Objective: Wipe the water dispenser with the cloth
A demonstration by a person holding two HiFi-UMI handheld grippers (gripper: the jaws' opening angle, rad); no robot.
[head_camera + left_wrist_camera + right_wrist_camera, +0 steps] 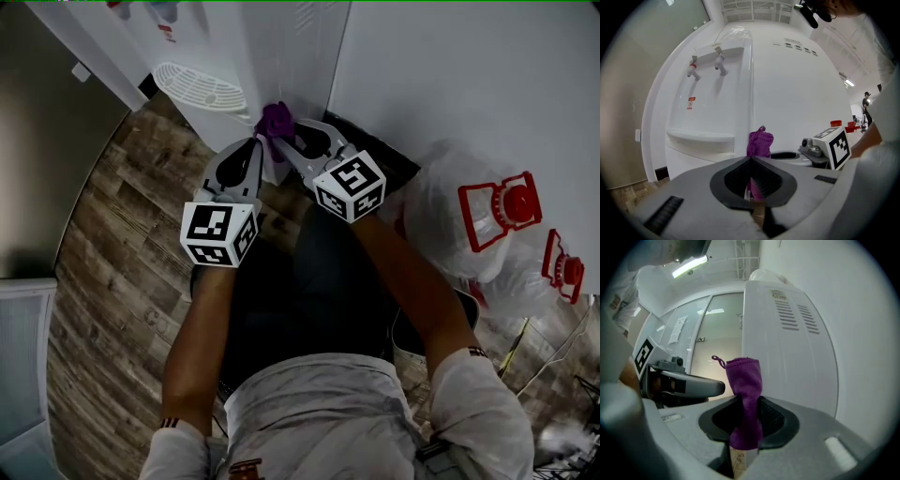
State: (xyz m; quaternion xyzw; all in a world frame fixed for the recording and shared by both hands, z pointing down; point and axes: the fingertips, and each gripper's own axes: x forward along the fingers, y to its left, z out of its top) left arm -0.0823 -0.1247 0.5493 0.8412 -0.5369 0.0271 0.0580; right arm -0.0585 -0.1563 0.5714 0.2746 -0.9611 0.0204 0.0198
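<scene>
Floor: wood-plank boards [112,244], seen from steeply above, with the person's dark trousers and light shirt at the bottom of the head view.
Water dispenser: a white cabinet [225,47] stands at the top of the head view. The left gripper view shows its front and one side [787,84], and the right gripper view shows a vented side panel [787,343].
Taps: two taps sit high on the front, a red one [693,70] and a pale one [721,64] just to its right.
Drip tray: a white slotted tray [199,87] juts from the front below the taps [701,137].
Left gripper: [255,142] points at the dispenser's lower front corner. Its jaws [751,159] are drawn together with nothing between them, and the tips are just beside the cloth.
Cloth: purple, bunched and upright [275,118], at the dispenser's corner edge, below and right of the drip tray. It shows beyond the left gripper's tips [761,143]. Whether it touches the panel cannot be told.
Right gripper: [286,136] has its jaws clamped on the cloth's lower part [747,404], and the cloth's top [744,376] rises above them.
Plastic bags: clear bags with red parts [450,216] lie on the floor at the right, well apart from the grippers.
</scene>
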